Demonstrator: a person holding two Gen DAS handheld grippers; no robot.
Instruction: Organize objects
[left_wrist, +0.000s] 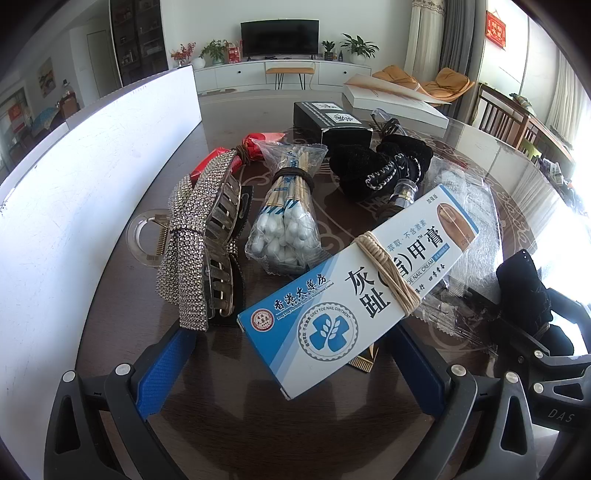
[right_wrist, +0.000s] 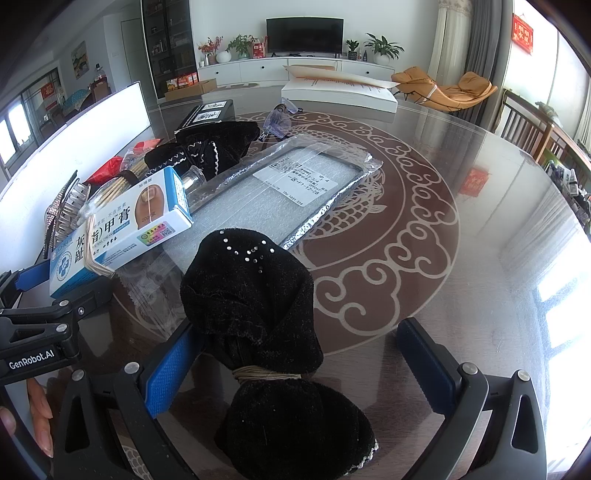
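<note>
My left gripper (left_wrist: 288, 354) fingers spread wide under the ointment box (left_wrist: 354, 291), not gripping; my right gripper (right_wrist: 303, 373) likewise gapes around the velvet bundle (right_wrist: 258, 314), readying sorting.

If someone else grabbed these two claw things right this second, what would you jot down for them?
Left claw: open, a blue-and-white ointment box tied with string lying across between its fingers; whether it is gripped is unclear.
Right claw: open, a black velvet bundle tied with cord sits between its fingers, untouched by the pads.
On the round table: rhinestone bow hair clip, bag of cotton swabs, second black velvet pouch, black box and a foil-edged plastic packet.
Done: nothing visibly sorted; items clustered on the left.
Left: place the box and bundle, then sort the rest.
</note>
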